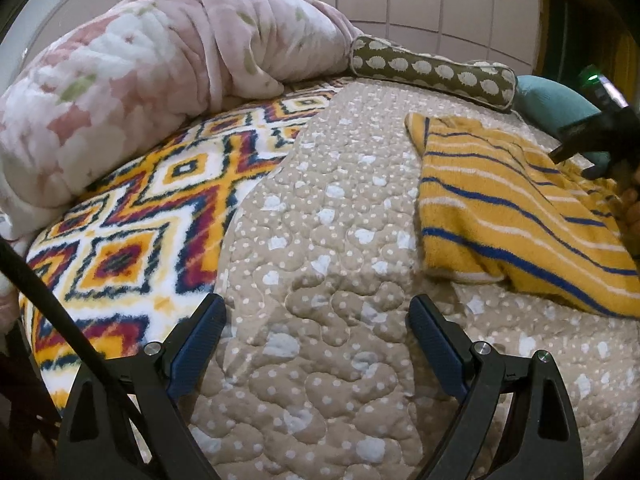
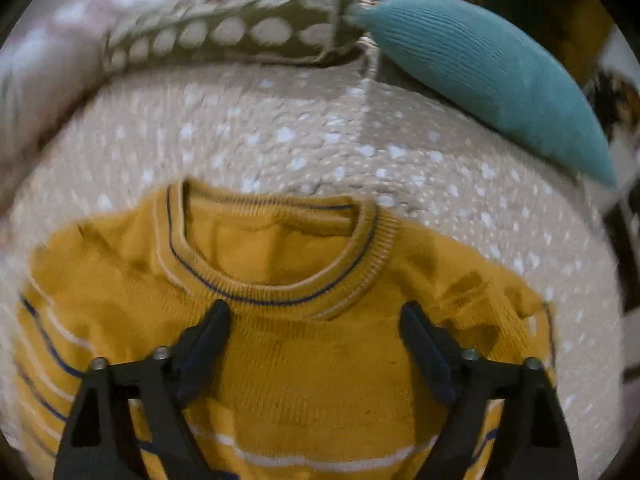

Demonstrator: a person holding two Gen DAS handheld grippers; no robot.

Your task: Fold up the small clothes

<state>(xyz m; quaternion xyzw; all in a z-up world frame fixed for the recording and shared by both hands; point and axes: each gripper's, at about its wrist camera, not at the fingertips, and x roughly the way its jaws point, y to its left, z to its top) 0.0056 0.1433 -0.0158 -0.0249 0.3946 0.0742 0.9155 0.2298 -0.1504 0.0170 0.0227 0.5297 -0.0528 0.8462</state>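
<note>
A small yellow sweater (image 1: 500,216) with blue and white stripes lies on the beige dotted quilt (image 1: 328,240), at the right of the left wrist view. My left gripper (image 1: 316,312) stands open over bare quilt, to the left of the sweater, nothing between its fingers. In the right wrist view the yellow sweater (image 2: 304,360) lies flat with its round collar (image 2: 280,288) facing away. My right gripper (image 2: 316,316) hovers open just below the collar, its jaws wide apart and not pressing the cloth. The right gripper's body (image 1: 600,132) shows at the right edge of the left wrist view.
A pink floral blanket (image 1: 140,92) is heaped at the back left beside a patterned fleece throw (image 1: 132,240). An olive bolster with white spots (image 1: 436,72) and a teal cushion (image 2: 492,80) lie along the far edge of the bed.
</note>
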